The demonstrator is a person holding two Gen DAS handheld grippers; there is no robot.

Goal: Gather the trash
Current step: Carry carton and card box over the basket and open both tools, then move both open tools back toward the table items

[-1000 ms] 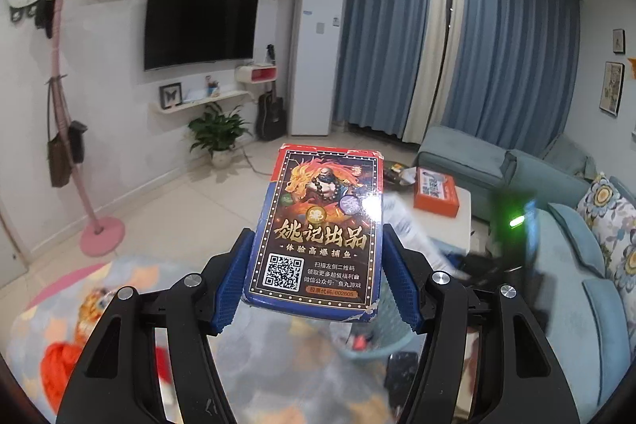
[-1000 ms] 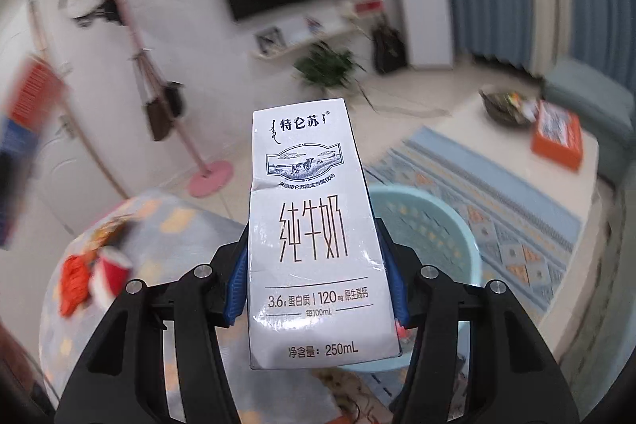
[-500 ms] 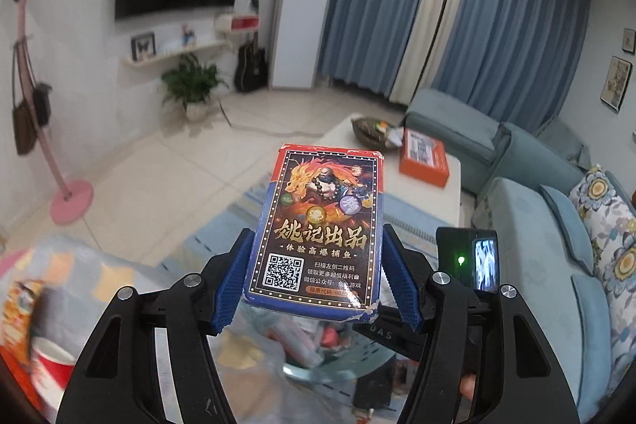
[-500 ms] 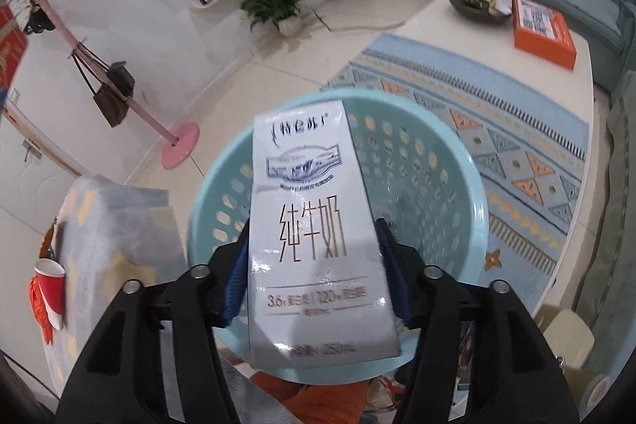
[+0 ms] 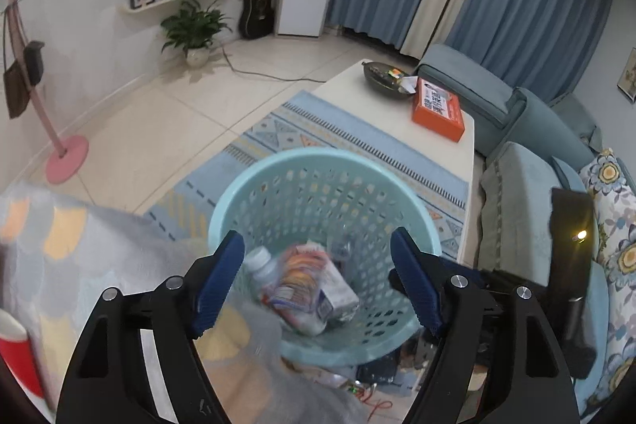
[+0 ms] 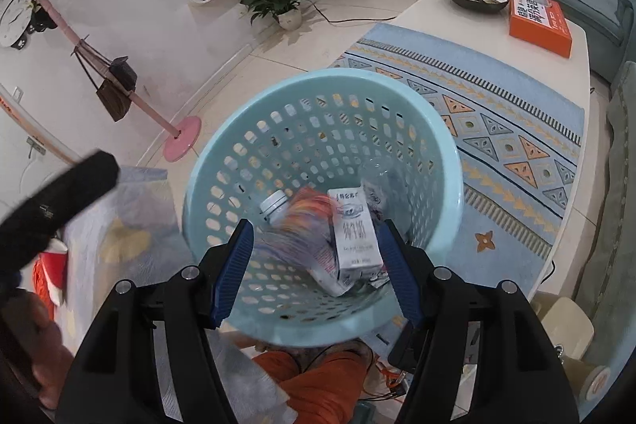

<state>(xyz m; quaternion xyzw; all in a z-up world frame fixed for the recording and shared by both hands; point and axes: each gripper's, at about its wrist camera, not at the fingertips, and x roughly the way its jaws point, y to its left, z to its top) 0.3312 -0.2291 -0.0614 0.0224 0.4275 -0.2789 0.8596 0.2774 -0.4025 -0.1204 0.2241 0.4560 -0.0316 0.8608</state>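
Note:
A light blue perforated basket (image 5: 326, 155) (image 6: 318, 78) stands on the floor right under both grippers. My left gripper (image 5: 316, 237) hangs over its rim; the jaws are opening with nothing between them. My right gripper (image 6: 315, 225) is also above it, jaws opening and empty. Inside the basket lie the white milk carton (image 6: 353, 229) (image 5: 338, 299), the colourful card box (image 6: 306, 221) (image 5: 302, 277), blurred by motion, and a white-capped bottle (image 6: 274, 203) (image 5: 260, 263).
A table under a grey patterned cloth (image 5: 79, 245) with a red cup (image 5: 16, 360) sits at the left. Beyond the basket are a blue rug (image 6: 497, 114), a low white table with an orange box (image 5: 437, 110), a sofa (image 5: 528, 185) and a pink coat stand (image 6: 181, 142).
Both grippers came down over the basket and opened. The card box left the left gripper and the milk carton left the right one; both now lie in the basket.

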